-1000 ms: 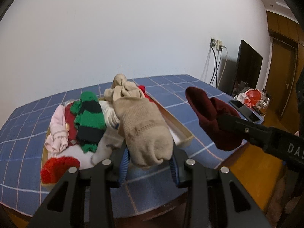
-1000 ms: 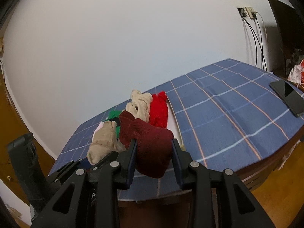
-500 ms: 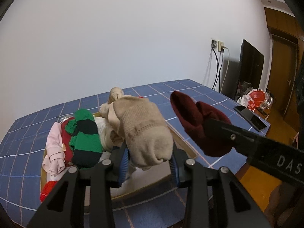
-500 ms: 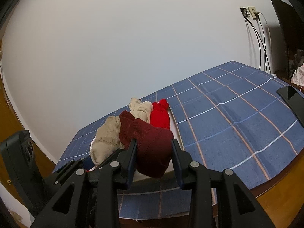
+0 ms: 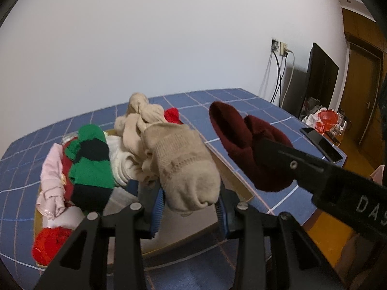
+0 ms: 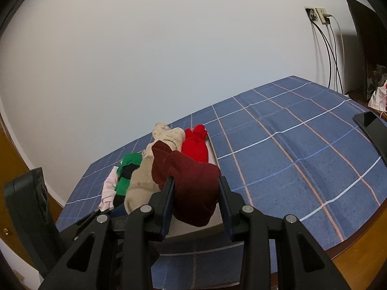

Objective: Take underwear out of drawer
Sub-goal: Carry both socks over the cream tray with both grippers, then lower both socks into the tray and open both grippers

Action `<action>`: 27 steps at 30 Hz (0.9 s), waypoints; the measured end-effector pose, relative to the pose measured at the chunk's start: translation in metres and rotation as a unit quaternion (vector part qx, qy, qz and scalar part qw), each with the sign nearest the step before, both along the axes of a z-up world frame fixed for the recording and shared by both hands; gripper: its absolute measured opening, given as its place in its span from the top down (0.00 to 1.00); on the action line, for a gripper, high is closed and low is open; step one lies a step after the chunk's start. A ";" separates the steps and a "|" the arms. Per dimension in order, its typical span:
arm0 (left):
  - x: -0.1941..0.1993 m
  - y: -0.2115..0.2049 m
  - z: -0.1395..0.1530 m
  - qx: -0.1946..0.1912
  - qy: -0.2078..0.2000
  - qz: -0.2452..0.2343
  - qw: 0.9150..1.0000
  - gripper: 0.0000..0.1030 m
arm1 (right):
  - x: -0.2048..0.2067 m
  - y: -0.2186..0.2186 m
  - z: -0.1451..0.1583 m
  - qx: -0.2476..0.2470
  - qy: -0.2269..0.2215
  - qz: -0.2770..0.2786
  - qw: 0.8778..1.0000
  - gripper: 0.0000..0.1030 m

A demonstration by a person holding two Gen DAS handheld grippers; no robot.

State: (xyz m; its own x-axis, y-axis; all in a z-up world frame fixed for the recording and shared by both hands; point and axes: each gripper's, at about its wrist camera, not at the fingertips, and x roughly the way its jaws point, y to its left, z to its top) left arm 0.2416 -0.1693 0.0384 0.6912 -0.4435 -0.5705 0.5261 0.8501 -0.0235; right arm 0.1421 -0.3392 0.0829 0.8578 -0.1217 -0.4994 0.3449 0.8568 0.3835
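Note:
A shallow wooden drawer (image 5: 241, 183) lies on a table with a blue checked cloth (image 6: 290, 145). It holds rolled garments: a green-and-black one (image 5: 89, 159), a pink one (image 5: 50, 171), red ones (image 5: 48, 241), and a knotted beige one (image 5: 140, 113). My left gripper (image 5: 189, 205) is shut on a beige knit piece (image 5: 183, 159), held above the drawer's near end. My right gripper (image 6: 196, 198) is shut on a dark red knit piece (image 6: 193, 186), lifted just right of the beige one. That piece also shows in the left wrist view (image 5: 241, 140).
A dark phone (image 6: 372, 128) lies at the table's right edge. Beyond it stand a black screen (image 5: 319, 82), wall sockets with hanging cables (image 6: 321, 17), red bags on a side surface (image 5: 324, 118) and a wooden door (image 5: 360, 84). A white wall backs the table.
Both grippers have drifted a little across the near end of the drawer, carrying their knit pieces along. Neither grip has changed.

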 end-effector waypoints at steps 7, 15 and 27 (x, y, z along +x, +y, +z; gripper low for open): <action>0.009 -0.009 -0.010 0.008 0.024 -0.005 1.000 0.65 | 0.015 -0.005 -0.008 -0.001 0.021 0.000 1.000 0.64; 0.029 -0.014 -0.025 0.020 0.058 0.005 0.998 0.65 | 0.037 -0.016 -0.026 0.012 0.053 -0.001 0.999 0.64; 0.053 -0.016 -0.047 0.031 0.091 0.021 0.995 0.65 | 0.071 -0.020 -0.046 0.007 0.079 -0.004 0.997 0.64</action>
